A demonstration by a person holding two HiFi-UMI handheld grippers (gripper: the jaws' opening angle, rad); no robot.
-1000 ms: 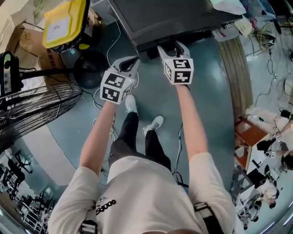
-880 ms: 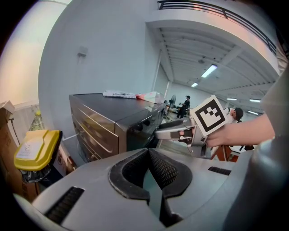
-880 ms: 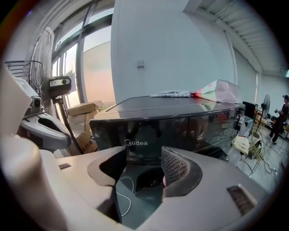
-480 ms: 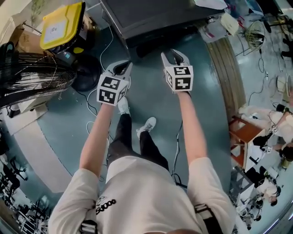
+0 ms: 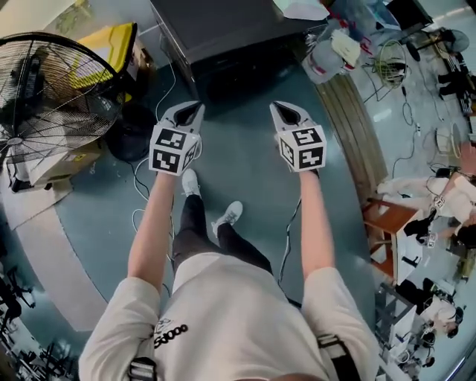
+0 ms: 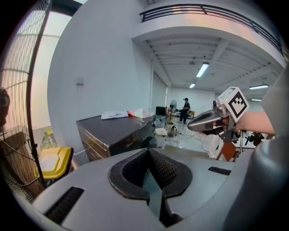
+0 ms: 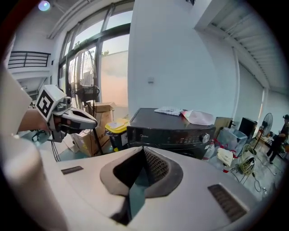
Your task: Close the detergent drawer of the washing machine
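Observation:
The dark washing machine [image 5: 223, 33] stands at the top of the head view, a step away from both grippers. In the right gripper view its front panel [image 7: 174, 133] with a knob looks flush, with no drawer sticking out. My left gripper [image 5: 187, 111] hangs in the air over the floor, jaws together, empty. My right gripper [image 5: 286, 111] is level with it to the right, also shut on nothing. In the left gripper view the jaws [image 6: 148, 152] meet at the tip, with the machine [image 6: 113, 131] behind. The right gripper's own jaws [image 7: 143, 150] are closed too.
A large wire fan [image 5: 52, 89] stands at the left, with a yellow-lidded bin [image 5: 111, 45] and cardboard boxes behind it. Cables run over the grey floor [image 5: 245, 171]. Bags and clutter [image 5: 335, 52] lie to the machine's right, and a red stool [image 5: 390, 219] farther right. A cloth [image 5: 301, 9] lies on the machine.
Both grippers have drawn back from the machine's front and risen. The right gripper's jaws, open at the machine a second ago, have closed. The machine now sits farther off.

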